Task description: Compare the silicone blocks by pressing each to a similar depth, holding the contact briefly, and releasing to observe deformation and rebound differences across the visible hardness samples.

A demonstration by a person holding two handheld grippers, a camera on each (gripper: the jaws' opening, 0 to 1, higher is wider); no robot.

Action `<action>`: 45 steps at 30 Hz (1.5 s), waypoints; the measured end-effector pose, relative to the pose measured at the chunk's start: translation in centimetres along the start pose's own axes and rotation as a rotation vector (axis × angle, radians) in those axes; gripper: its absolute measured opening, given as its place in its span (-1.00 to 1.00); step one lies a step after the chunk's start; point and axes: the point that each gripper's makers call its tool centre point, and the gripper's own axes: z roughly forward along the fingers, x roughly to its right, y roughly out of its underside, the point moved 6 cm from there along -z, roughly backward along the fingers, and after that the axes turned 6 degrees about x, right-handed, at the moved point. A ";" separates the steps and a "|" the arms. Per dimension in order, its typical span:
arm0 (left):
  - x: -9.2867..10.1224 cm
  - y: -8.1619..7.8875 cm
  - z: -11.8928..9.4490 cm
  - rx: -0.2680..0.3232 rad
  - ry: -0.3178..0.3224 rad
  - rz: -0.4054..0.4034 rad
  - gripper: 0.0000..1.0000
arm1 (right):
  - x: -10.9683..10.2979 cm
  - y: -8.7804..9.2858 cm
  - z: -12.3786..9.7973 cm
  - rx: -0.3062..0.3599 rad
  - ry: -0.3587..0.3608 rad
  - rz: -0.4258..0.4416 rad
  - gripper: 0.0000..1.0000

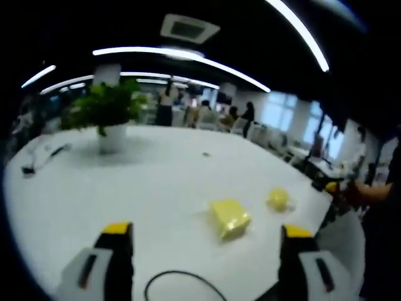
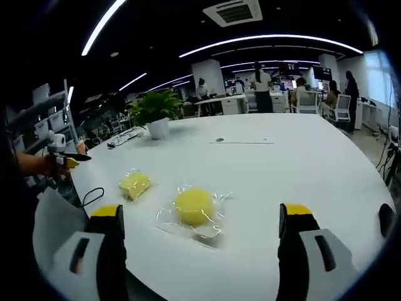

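A potted plant (image 2: 156, 114) stands on the white table (image 2: 301, 163)

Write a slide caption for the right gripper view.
Open right gripper facing two wrapped yellow silicone samples on a white table.
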 end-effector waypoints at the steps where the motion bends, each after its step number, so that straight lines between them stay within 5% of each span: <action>1: 0.0 0.0 0.1 -0.001 0.003 -0.002 1.00 | 0.1 0.1 0.0 -0.003 0.002 -0.001 0.93; 31: -0.5 -0.9 1.1 -0.013 0.007 -0.011 1.00 | 0.8 0.5 -0.7 -0.042 -0.018 0.005 0.93; 35: -0.6 -1.0 1.0 -0.003 0.010 -0.028 1.00 | 0.6 0.8 -0.8 -0.071 0.001 0.016 0.93; 45: -0.7 -0.7 1.4 0.011 0.017 -0.059 1.00 | 1.0 0.1 -1.2 -0.023 0.064 0.016 0.93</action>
